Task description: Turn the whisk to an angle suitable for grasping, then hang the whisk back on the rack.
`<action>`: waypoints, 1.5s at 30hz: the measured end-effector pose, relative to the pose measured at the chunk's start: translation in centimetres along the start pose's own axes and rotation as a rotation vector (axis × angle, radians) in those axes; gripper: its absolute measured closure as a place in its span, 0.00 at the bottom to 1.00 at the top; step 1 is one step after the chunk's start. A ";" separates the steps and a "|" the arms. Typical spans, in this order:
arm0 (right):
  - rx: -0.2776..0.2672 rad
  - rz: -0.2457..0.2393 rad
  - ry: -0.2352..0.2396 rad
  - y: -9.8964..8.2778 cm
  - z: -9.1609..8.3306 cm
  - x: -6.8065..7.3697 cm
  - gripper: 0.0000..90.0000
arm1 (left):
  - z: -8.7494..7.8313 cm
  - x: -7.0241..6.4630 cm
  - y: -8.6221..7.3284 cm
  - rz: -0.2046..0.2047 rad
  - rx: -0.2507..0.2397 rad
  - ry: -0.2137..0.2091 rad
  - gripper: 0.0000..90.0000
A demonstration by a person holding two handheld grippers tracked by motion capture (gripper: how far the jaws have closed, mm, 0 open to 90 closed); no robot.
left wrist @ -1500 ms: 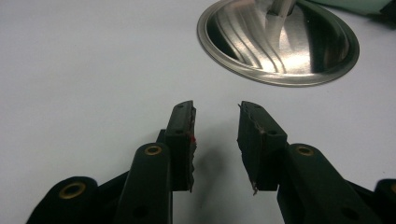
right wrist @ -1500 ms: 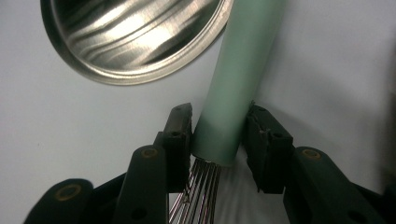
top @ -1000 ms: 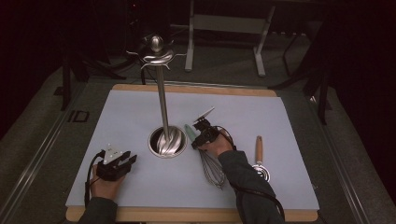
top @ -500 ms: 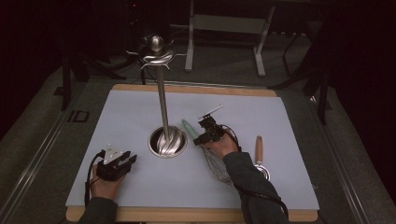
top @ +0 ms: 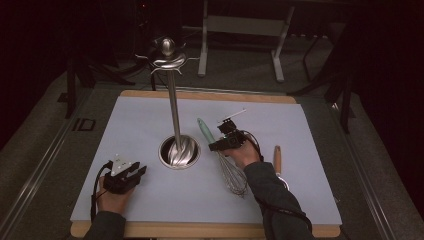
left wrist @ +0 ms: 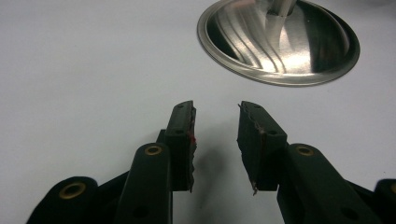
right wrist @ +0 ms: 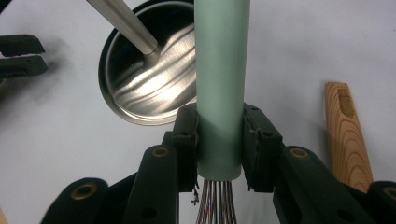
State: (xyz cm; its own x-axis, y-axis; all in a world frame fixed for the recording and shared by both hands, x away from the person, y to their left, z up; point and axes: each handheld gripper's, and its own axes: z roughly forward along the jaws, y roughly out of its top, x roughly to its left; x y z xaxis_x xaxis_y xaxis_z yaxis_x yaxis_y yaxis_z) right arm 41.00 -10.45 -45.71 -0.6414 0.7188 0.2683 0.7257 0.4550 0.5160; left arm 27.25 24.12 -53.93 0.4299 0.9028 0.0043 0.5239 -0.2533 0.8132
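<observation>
Whisk [top: 227, 160] handle end now lifted off the mat [top: 310, 130], wires trailing low; my right gripper [top: 223, 142] just closed and clamps its green handle. Stand [top: 179, 151] sits just left, hooks free. Left gripper [top: 125, 175] rests open, empty.

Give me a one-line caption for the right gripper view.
Right gripper clamps whisk by its green handle, beside the steel stand base.

The counter [top: 150, 120] is seen from above and in front; each hand-held gripper's close, low view shares the steel stand base [top: 179, 151] [left wrist: 280, 42] [right wrist: 149, 84].
</observation>
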 end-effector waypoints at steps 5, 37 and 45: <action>-0.012 0.001 0.007 0.0 -0.3 0.1 0.77 | 0.0 0.0 0.0 0.002 -0.003 -0.001 0.74; -0.196 -0.055 0.077 -0.2 -4.4 1.2 0.77 | -0.2 0.0 -0.1 -0.005 -0.024 0.003 0.73; -0.196 -0.066 0.094 -0.1 -4.0 1.6 0.77 | -0.2 0.1 -0.1 -0.008 -0.024 -0.001 0.73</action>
State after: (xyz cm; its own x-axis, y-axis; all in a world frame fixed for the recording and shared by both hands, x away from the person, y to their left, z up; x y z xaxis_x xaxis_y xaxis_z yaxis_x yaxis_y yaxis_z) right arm 38.92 -11.43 -42.07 -0.7126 0.6348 0.2987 0.6253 0.3816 0.6807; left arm 27.06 24.28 -53.93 0.4262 0.9046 -0.0030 0.5098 -0.2374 0.8269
